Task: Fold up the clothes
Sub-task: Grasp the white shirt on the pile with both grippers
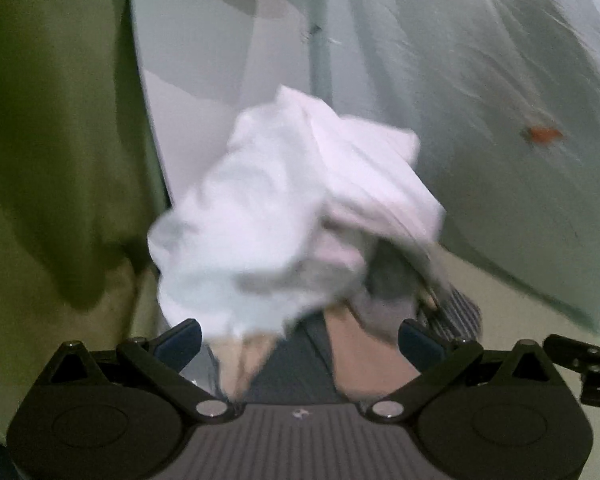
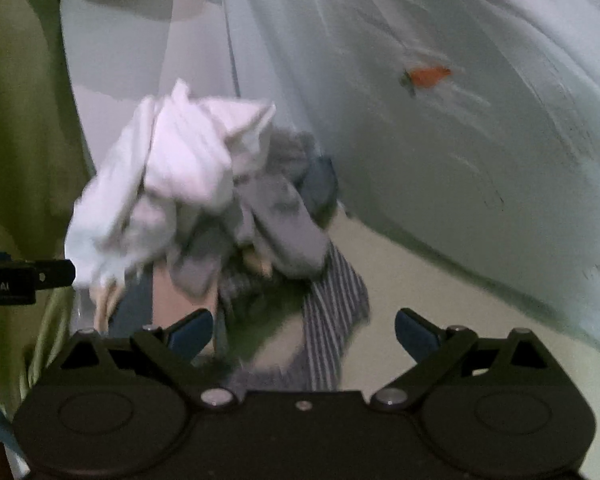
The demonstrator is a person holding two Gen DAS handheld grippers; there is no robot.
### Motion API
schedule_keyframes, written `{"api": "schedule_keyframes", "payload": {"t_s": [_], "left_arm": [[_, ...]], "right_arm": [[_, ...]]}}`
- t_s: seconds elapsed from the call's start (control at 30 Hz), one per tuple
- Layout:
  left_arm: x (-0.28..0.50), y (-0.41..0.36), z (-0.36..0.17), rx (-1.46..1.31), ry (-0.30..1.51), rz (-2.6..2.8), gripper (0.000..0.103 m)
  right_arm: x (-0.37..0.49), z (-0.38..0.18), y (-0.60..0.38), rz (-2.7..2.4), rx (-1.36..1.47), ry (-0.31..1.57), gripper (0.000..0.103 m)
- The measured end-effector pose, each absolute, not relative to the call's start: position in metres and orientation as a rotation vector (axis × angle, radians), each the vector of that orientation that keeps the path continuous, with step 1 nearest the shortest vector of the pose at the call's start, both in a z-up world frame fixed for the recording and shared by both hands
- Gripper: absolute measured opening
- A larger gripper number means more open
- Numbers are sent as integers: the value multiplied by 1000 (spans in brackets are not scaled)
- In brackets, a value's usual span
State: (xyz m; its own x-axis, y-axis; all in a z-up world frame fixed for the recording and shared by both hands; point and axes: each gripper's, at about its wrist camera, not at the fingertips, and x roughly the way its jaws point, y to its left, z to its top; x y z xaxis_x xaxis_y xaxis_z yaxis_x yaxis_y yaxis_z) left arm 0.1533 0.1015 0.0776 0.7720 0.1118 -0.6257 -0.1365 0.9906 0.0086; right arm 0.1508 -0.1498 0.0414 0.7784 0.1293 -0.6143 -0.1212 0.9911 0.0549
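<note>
Green cloth [image 2: 16,128] hung at far left. Left hand-held gripper [image 1: 298,338] stood with fingers apart, gripping nothing. A crumpled heap lay ahead on a pale surface: white garment [image 1: 268,208] on top, grey piece [image 2: 284,220] and striped fabric [image 2: 332,312] rightward. All looked soft, light, limp; a free hem seemed the best hold. Right hand-held gripper [image 2: 304,334] likewise spread, empty.

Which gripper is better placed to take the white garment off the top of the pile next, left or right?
Left, probably. The white garment hangs just ahead of the open left gripper, nearly between its fingers. The open right gripper faces the striped cloth and grey pieces; the white one lies off to its left.
</note>
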Motion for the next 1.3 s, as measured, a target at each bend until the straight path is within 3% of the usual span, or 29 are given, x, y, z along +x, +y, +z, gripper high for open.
{"api": "schedule_keyframes", "payload": {"t_s": [0.33,0.6,0.77,0.8,0.83,0.87,0.93,0.97,1.03,1.1,1.3], "left_arm": [[270,135,100,-72,608,115,99],[341,159,98,-194,614,49,99],[358,176,77,-383,686,-36,89],[357,178,74,-412,688,-45,86],[355,178,73,-423,687,-49,82],[353,178,73,-427,685,-52,80],[348,180,78,-437,672,-58,62],[345,180,80,-436,666,-59,57],[341,177,84,-419,653,-38,34],[335,176,89,-402,643,-8,18],[293,172,119,-362,533,32,11]], "right_arm": [[282,74,-90,216,38,575,86],[386,77,-74,224,218,598,85],[428,56,-82,207,340,695,83],[433,50,-85,212,372,715,72],[433,48,-87,219,388,718,52],[429,49,-87,228,381,699,43],[420,51,-86,247,366,659,14],[415,52,-86,257,359,639,5],[406,54,-86,275,344,600,3],[391,59,-89,292,343,552,2],[331,84,-97,331,307,412,2]]}}
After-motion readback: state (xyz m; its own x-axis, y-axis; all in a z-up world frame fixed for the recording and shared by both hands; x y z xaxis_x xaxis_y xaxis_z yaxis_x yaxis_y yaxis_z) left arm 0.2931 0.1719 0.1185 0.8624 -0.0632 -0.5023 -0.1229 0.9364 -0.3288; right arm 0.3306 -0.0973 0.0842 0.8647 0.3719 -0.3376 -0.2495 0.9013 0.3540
